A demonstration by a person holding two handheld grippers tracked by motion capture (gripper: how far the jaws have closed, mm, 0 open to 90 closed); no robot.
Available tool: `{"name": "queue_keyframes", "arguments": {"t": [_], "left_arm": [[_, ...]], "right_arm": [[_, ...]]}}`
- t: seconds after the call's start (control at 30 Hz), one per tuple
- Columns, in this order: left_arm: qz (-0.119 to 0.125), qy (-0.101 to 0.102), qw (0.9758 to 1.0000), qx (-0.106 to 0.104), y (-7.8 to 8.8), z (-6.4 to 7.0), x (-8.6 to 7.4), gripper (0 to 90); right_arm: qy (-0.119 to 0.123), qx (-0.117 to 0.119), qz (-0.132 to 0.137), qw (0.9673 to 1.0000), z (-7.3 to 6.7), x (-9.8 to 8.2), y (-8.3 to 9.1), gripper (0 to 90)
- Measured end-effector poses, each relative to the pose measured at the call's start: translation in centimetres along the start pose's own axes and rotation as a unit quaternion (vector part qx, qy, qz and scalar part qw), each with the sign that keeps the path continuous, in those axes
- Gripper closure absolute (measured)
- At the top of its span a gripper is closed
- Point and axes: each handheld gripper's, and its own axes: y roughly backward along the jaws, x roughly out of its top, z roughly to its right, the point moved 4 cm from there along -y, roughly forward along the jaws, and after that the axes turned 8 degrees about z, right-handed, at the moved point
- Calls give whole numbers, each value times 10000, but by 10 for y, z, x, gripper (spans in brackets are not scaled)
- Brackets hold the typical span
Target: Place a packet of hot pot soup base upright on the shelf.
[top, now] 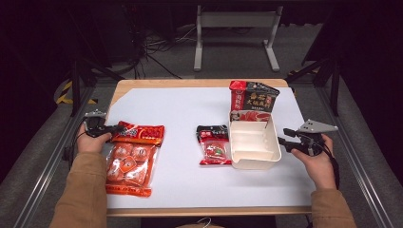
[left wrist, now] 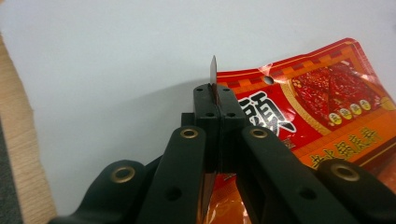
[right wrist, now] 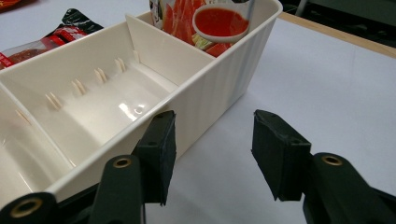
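Note:
A large red-orange snack packet (top: 130,159) (left wrist: 327,107) lies at the table's left. My left gripper (top: 105,128) (left wrist: 215,100) is shut on that packet's top edge, and a thin sliver of the edge stands up between the jaws. A white divided bin (top: 254,159) (right wrist: 219,84) stands at the right with a red-and-black packet (top: 252,100) (right wrist: 210,23) upright in its far compartment. Just right of the bin's side wall my right gripper (top: 286,136) (right wrist: 212,154) is open and holds nothing; its left jaw is against or very near the wall.
A small red-and-black packet (top: 214,145) (right wrist: 56,37) lies flat just left of the bin. A white sheet (top: 180,109) covers the wooden table. The bin's two nearer compartments hold nothing. Dark floor, cables and a metal stand lie beyond the table's far edge.

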Motion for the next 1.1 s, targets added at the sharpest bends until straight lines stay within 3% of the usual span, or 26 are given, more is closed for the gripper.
{"name": "queue_keyframes", "arguments": {"t": [0.3, 0.57, 0.73, 0.93, 1.1], "left_arm": [[370, 105, 9992, -65, 26, 9, 16, 900], [874, 431, 9946, -361, 52, 22, 32, 900], [911, 343, 9945, -386, 66, 28, 40, 900], [1119, 248, 9922, -499, 83, 43, 51, 900], [1258, 20, 9899, -648, 96, 59, 61, 900]], "right_arm": [[-86, -97, 28, 9999, 0, 7, 5, 551], [-65, -72, 167, 9998, -5, 23, 14, 590], [-72, -13, 266, 9996, -11, 33, 20, 613], [-80, 129, 360, 9992, -21, 44, 25, 655], [-25, 234, 409, 9989, -28, 51, 28, 671]]}}
